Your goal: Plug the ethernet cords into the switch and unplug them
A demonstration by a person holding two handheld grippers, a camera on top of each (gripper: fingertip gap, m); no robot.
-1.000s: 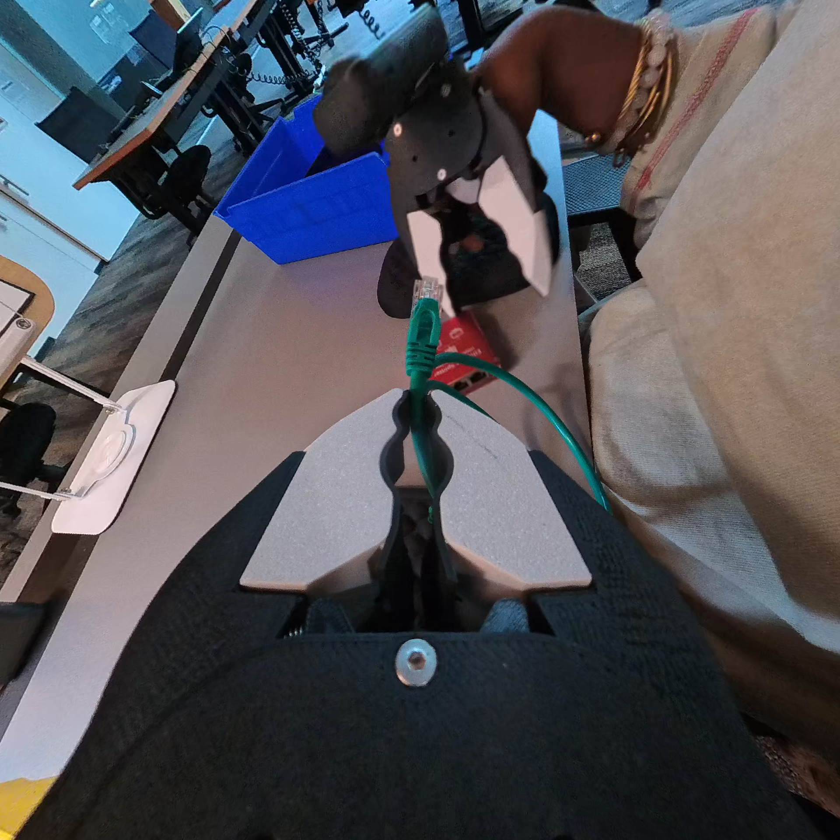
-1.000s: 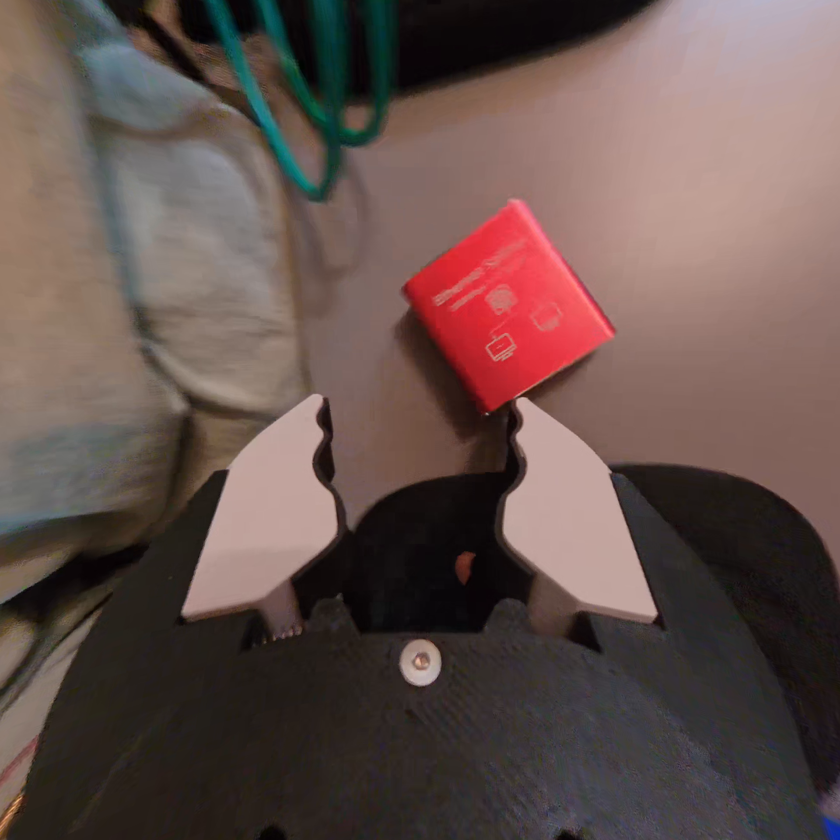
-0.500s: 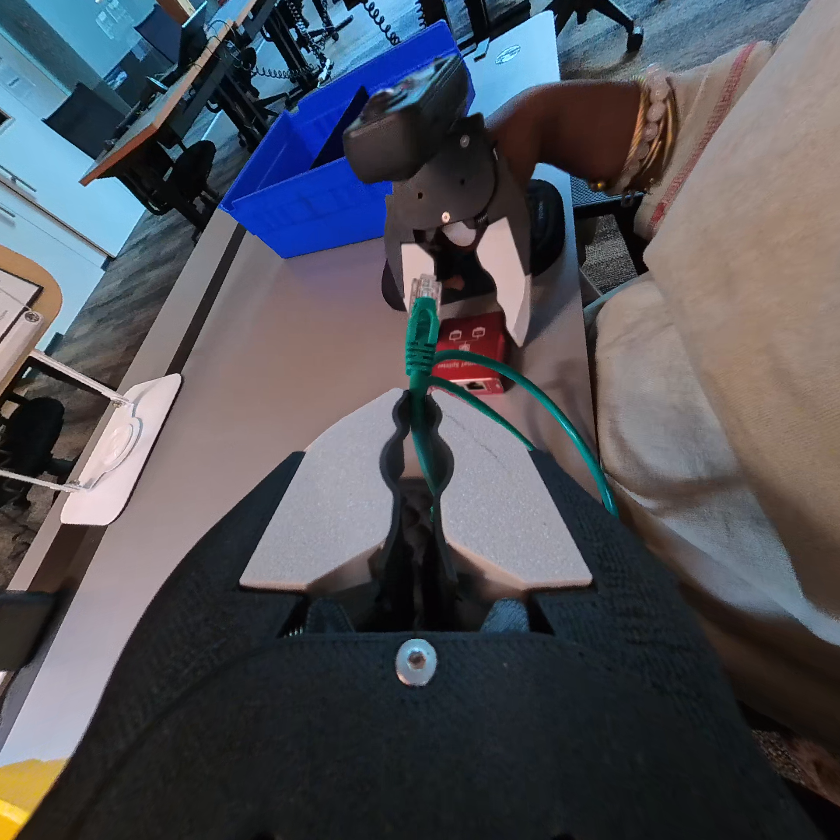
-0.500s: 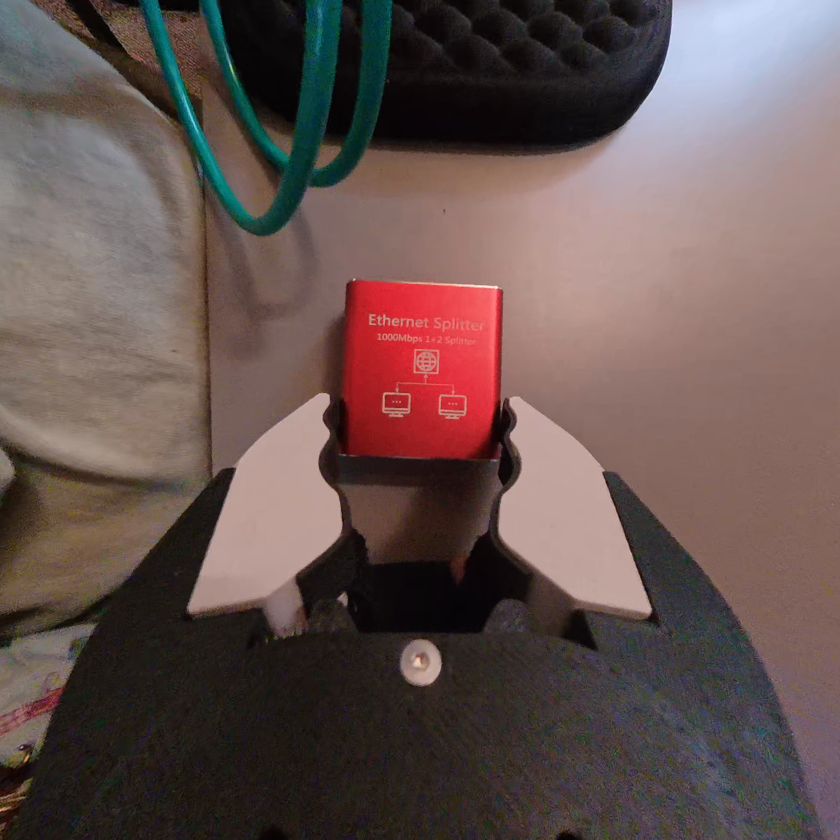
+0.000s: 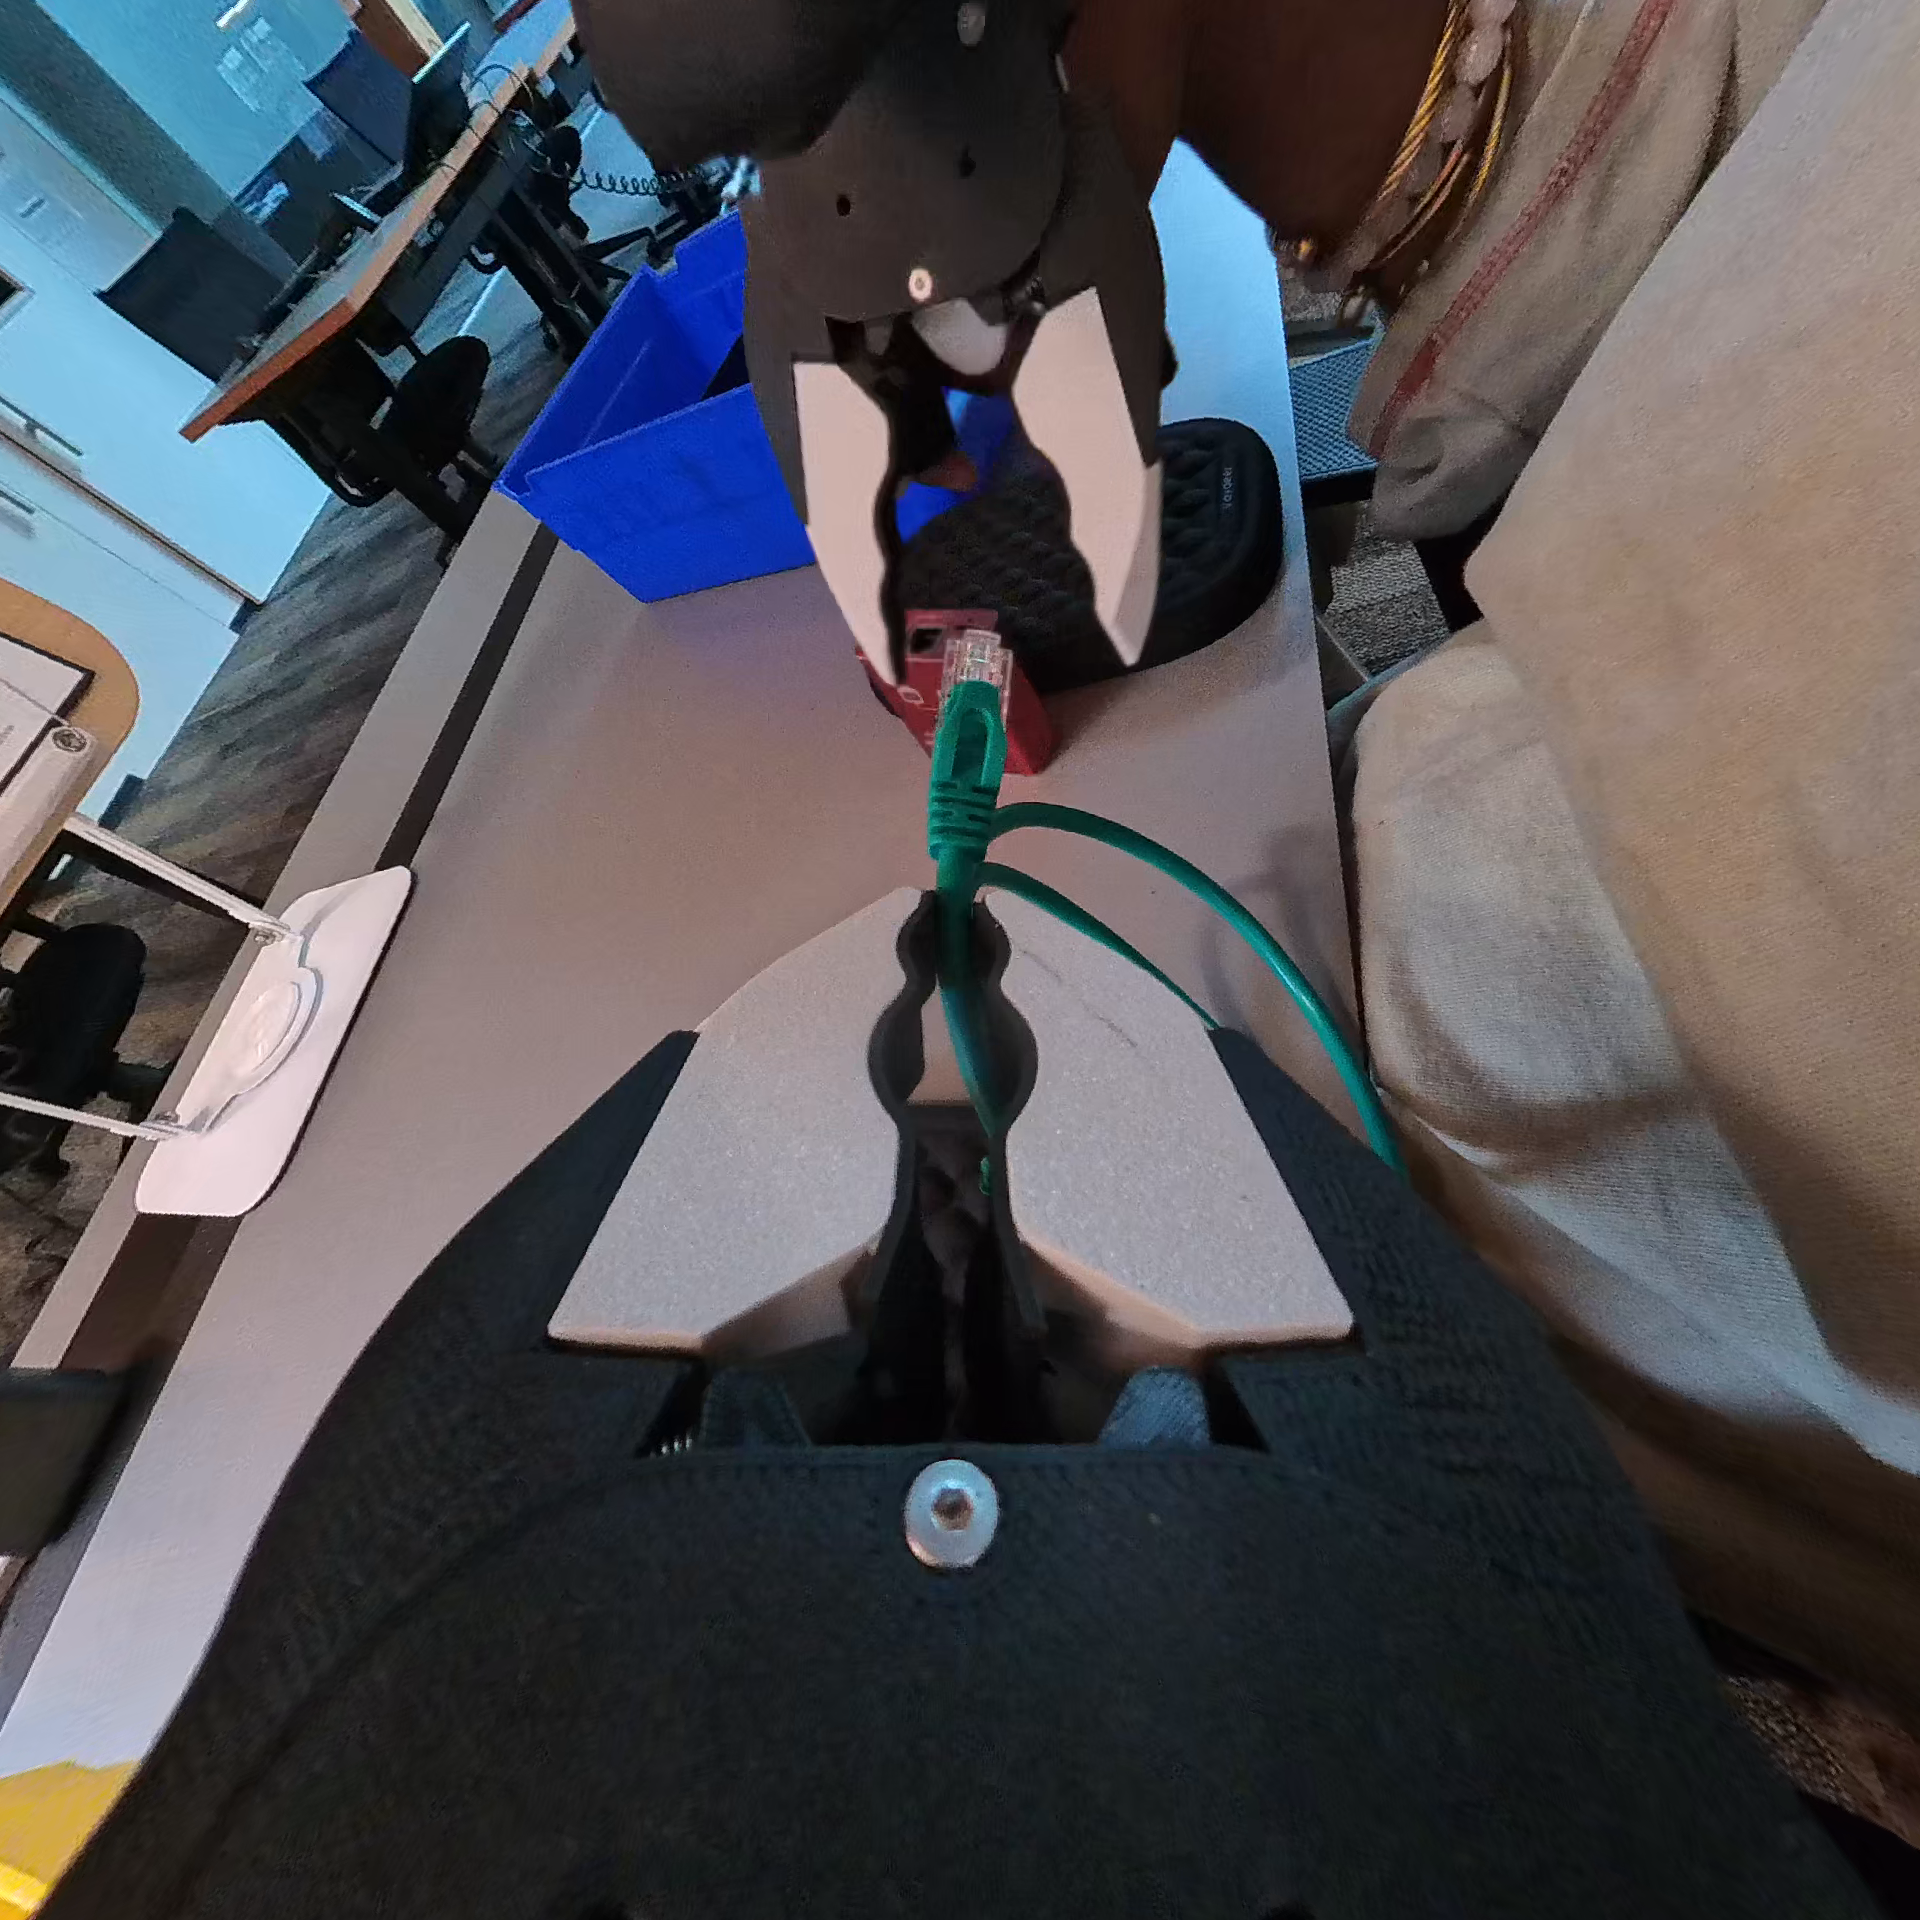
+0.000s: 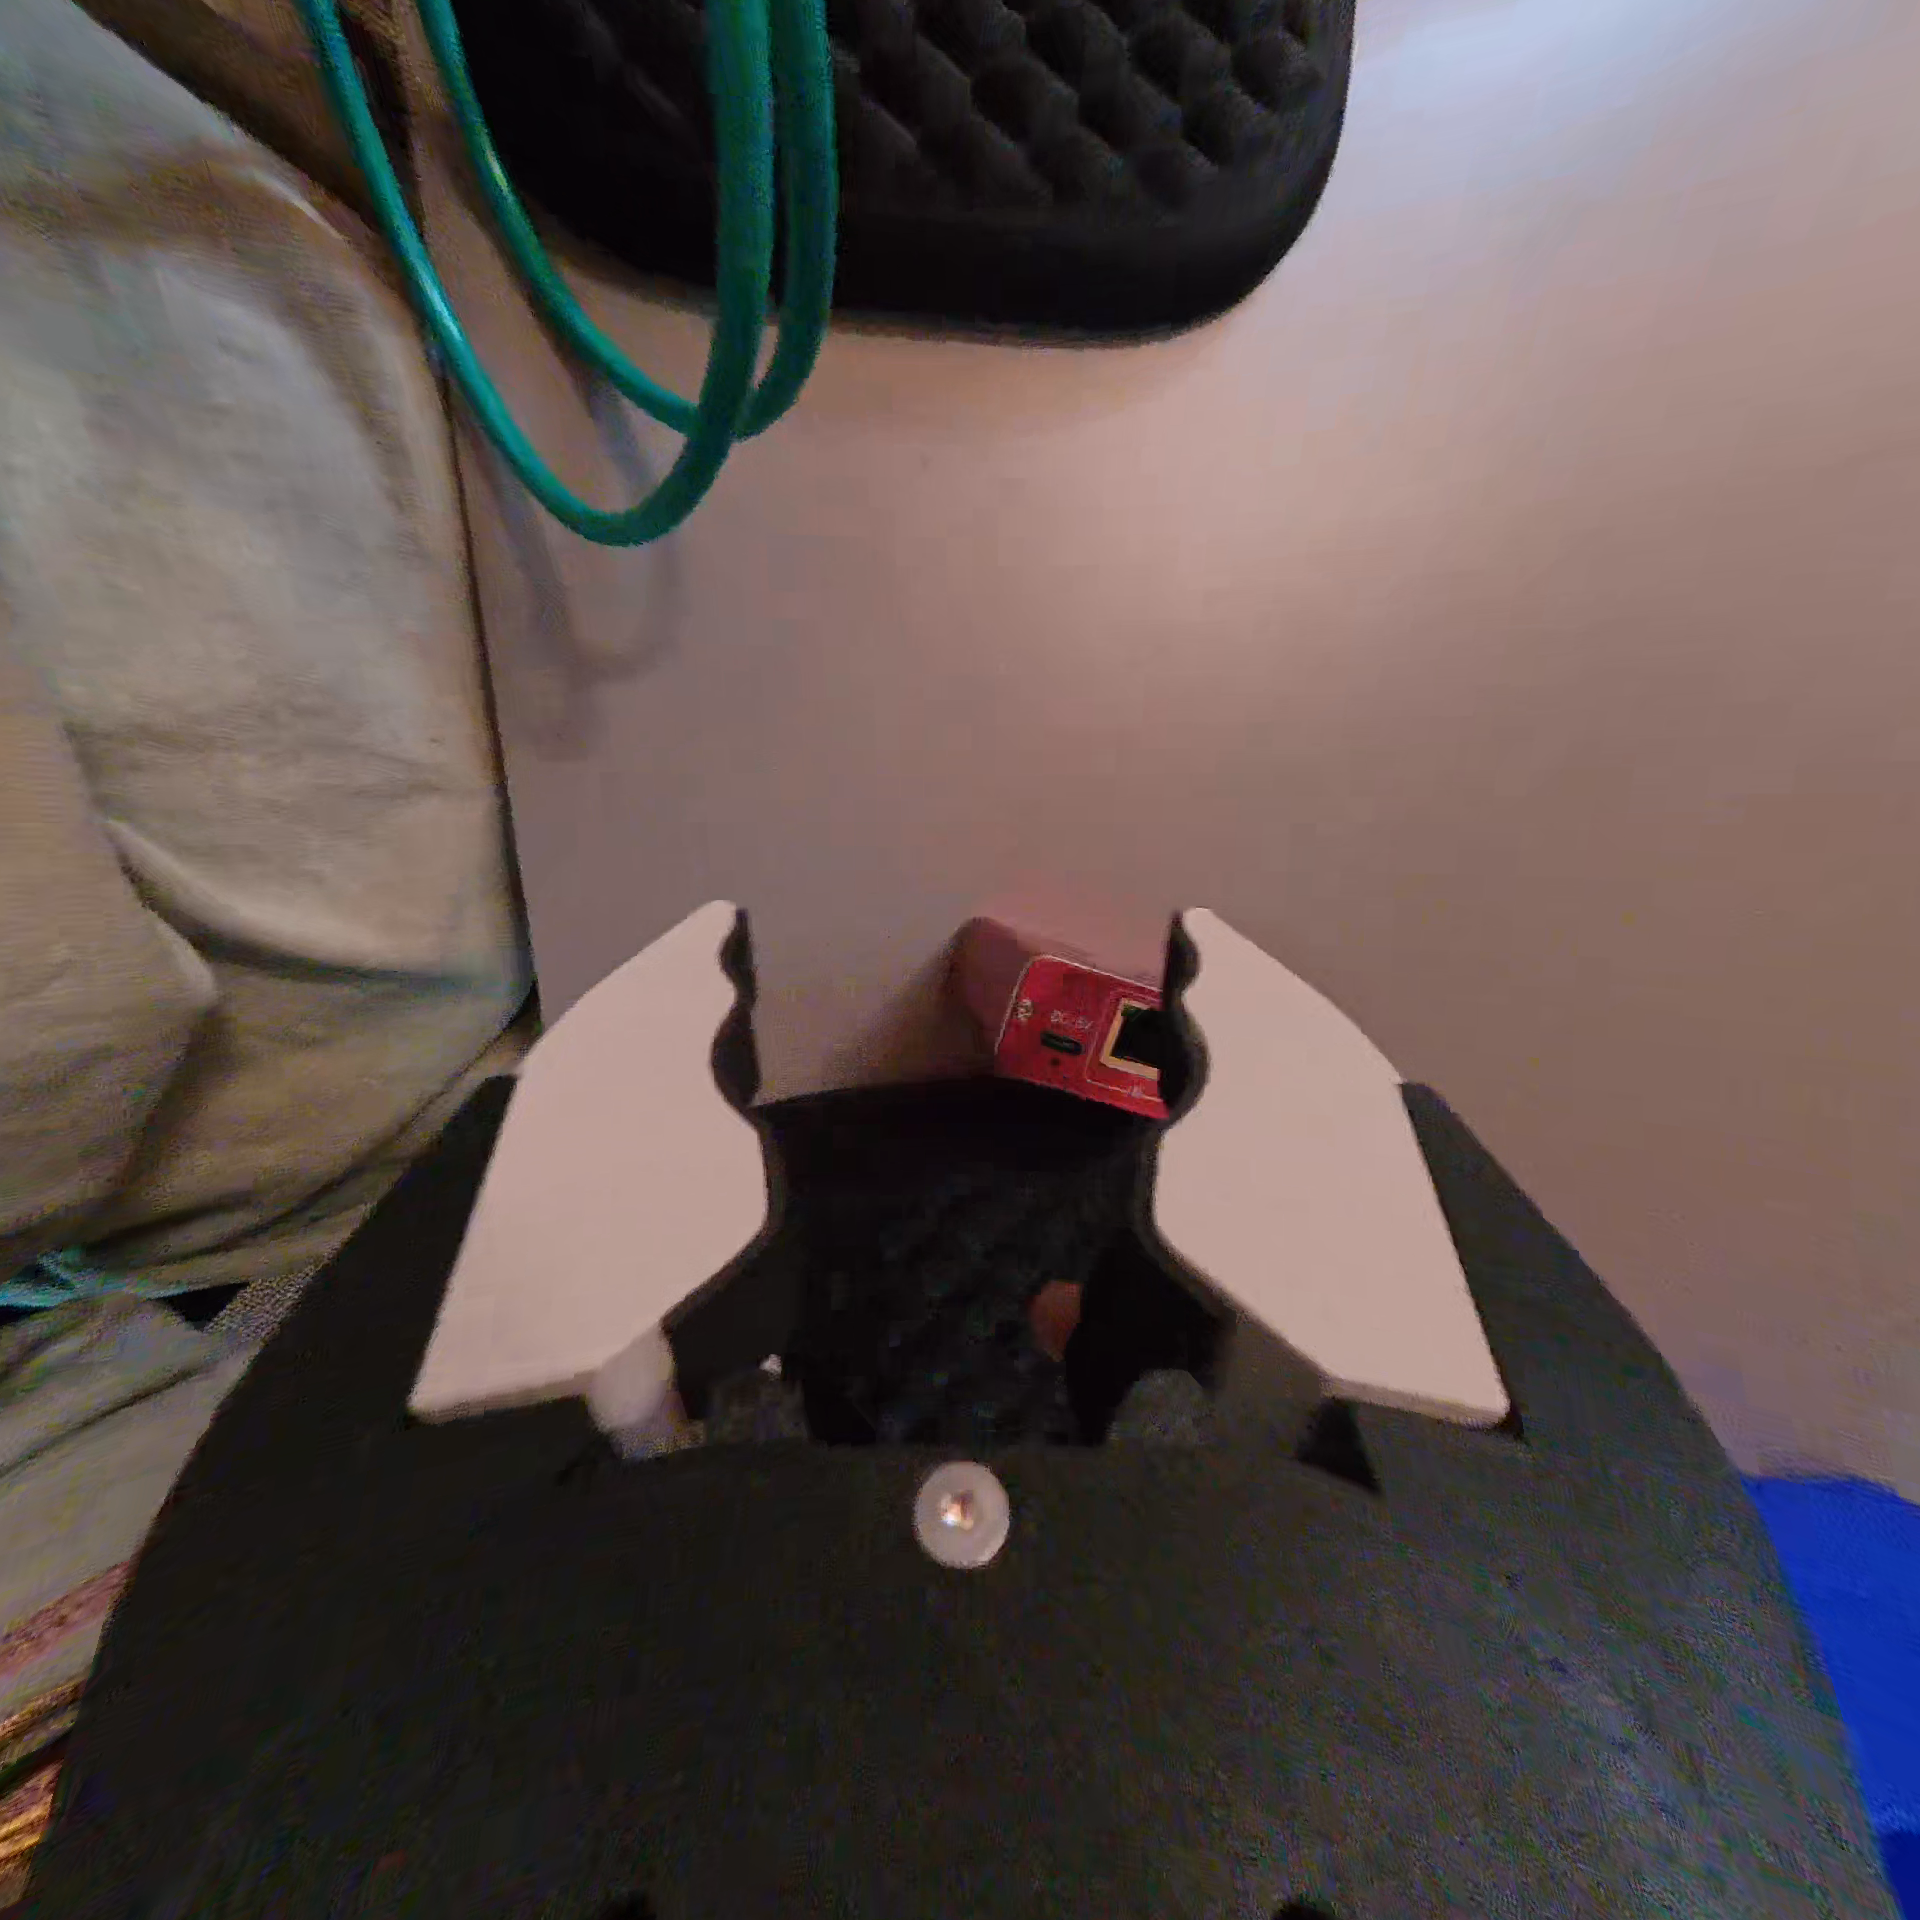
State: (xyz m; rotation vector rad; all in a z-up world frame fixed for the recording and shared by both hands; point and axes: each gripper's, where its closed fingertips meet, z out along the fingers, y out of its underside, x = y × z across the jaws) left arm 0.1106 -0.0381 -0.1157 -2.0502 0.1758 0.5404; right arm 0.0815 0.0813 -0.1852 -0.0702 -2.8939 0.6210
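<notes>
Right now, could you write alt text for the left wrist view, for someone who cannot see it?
The left claw, shut, pinches a green ethernet cord whose clear plug points at a small red box-shaped switch on a grey table. The right claw hangs open above the switch, with a blue plastic bin behind it.

switch (image 6: 1075,1039) – red, smooth metal-like shell | cord (image 5: 964,769) – glossy green jacket, clear plastic plug | far pad (image 5: 1174,540) – matt black, dimpled | table (image 5: 644,790) – smooth, matt grey
</notes>
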